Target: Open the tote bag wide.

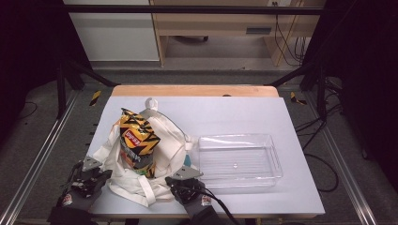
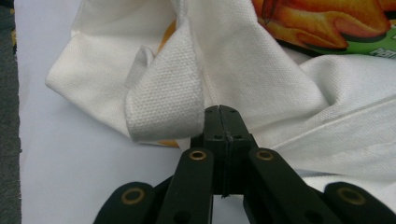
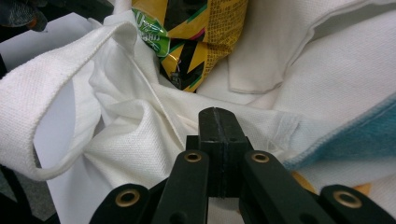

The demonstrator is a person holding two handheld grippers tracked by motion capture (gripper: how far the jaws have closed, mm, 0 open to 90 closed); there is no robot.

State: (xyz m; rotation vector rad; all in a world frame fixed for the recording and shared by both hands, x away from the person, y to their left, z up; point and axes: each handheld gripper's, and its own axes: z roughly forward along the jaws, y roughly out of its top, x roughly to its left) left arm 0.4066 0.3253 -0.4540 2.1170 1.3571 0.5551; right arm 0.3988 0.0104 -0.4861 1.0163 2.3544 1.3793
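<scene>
A white canvas tote bag (image 1: pixel 171 140) lies crumpled on the white table top (image 1: pixel 234 112). A yellow-and-black snack bag (image 1: pixel 136 140) stands up out of it. My left gripper (image 1: pixel 101 177) is at the bag's left edge, jaws shut, tips against the cloth (image 2: pixel 261 79) beside a folded handle strap (image 2: pixel 163 102). My right gripper (image 1: pixel 171 182) is at the bag's near right corner, jaws shut and touching the fabric (image 3: pixel 140 135). No cloth shows between either pair of jaws. The snack bag (image 3: pixel 205 37) lies just beyond the right gripper (image 3: pixel 217 114), and its orange print (image 2: pixel 327 23) sits above the left gripper (image 2: pixel 220 112).
A clear plastic tray (image 1: pixel 277 159) stands to the right of the bag, close to my right hand. A teal-edged cloth (image 3: pixel 364 130) peeks from under the bag's right side. A small white object (image 1: pixel 150 102) sits behind the bag. The table's front edge is just below both grippers.
</scene>
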